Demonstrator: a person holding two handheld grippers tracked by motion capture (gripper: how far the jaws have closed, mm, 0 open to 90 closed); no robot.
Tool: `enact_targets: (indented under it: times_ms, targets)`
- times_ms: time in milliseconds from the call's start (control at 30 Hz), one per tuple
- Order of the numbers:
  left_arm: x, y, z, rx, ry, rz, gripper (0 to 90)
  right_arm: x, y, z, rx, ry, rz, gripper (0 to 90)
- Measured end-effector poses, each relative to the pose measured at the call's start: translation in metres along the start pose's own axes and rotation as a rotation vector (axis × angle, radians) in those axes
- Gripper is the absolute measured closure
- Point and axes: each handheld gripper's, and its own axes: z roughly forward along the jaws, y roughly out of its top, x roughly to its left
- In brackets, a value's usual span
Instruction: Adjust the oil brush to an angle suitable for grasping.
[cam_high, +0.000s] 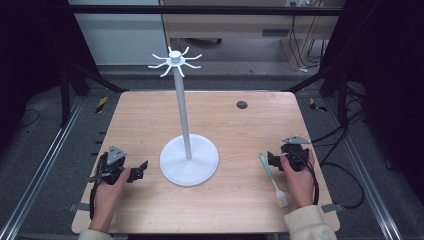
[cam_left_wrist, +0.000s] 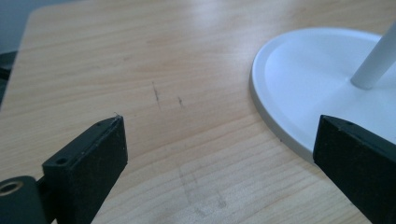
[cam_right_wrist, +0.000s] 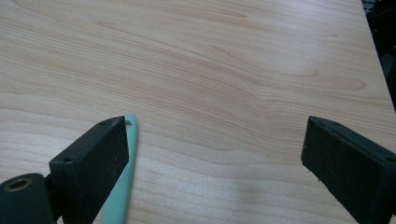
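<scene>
A: Where does the spatula (cam_high: 273, 179) lie?
B: Flat on the surface (cam_high: 235, 130), just beside the right claw (cam_high: 271, 159), whose jaws stand released; the left claw (cam_high: 140, 170) is likewise released, near the stand (cam_high: 188, 160).
A: Handling?
B: Probably light, slim, slippery; best gripped mid-handle.

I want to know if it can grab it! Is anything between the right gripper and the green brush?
No. In the high view only bare table separates the right gripper from the brush lying just beside it.
</scene>
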Motion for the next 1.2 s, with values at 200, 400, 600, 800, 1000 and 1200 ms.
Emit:
enact_targets:
  times_ms: [200, 400, 600, 800, 1000, 1200]
  targets:
    - [0.008, -0.003, 0.001, 0.008, 0.02, -0.036, 2.7, -0.003, 0.0, 0.0, 0.006, -0.041, 0.011, 9.0]
    - [0.013, -0.004, 0.001, 0.026, 0.031, -0.07, 3.0, -0.003, 0.001, 0.002, 0.014, -0.056, 0.009, 11.5]
    - [0.014, -0.004, 0.0, 0.031, 0.042, -0.059, 3.0, -0.002, 0.001, 0.002, 0.034, -0.055, -0.002, 28.5]
    - [0.012, -0.003, 0.001, 0.039, 0.047, -0.043, 3.0, -0.001, 0.0, 0.003, 0.057, 0.003, -0.032, 57.1]
    - [0.013, -0.003, 0.001, 0.043, 0.052, -0.048, 3.0, 0.007, 0.0, 0.004, 0.074, 0.076, -0.074, 80.3]
    - [0.012, -0.003, 0.001, 0.05, 0.05, -0.047, 3.0, 0.013, -0.001, 0.009, 0.104, 0.137, -0.087, 88.2]
